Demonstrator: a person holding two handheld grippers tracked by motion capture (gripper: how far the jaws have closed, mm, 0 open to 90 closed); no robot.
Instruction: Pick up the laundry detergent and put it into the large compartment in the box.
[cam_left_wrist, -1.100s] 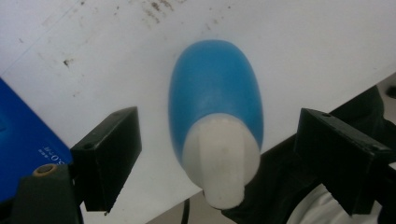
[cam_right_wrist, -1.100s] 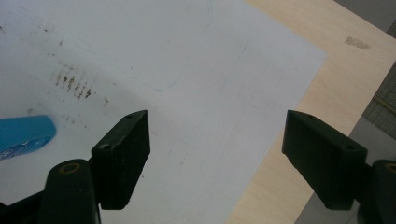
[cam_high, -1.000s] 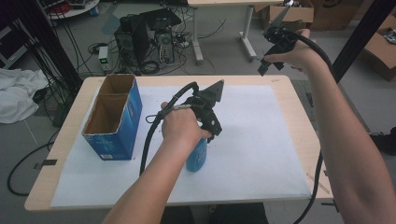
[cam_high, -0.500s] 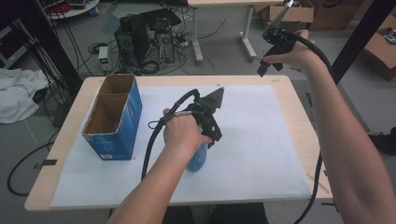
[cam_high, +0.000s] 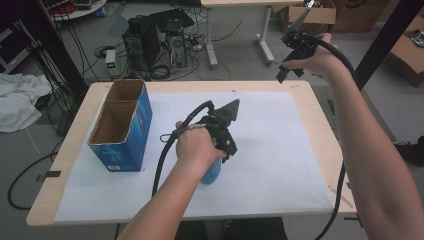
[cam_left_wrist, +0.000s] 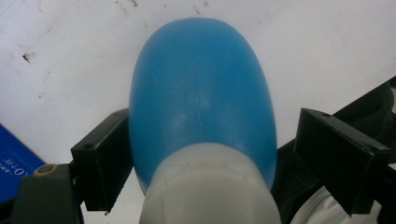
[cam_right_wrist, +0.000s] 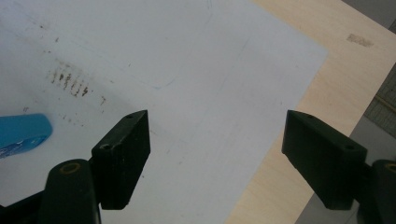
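While wide apart, left tongs (cam_left_wrist: 201, 154) astride blue bottle (cam_left_wrist: 201, 107), barely touching.

box (cam_high: 121, 127) stands on the sheet (cam_high: 280, 150) at the table's (cam_high: 325, 125) left; bottle (cam_high: 211, 172) lies right of it, near the front centre, under the left gripper (cam_high: 227, 127).

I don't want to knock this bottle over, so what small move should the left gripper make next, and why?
Probably close the left gripper on the blue bottle. Its jaws sit on either side of the bottle, the right one apart from it, so nothing holds it yet.
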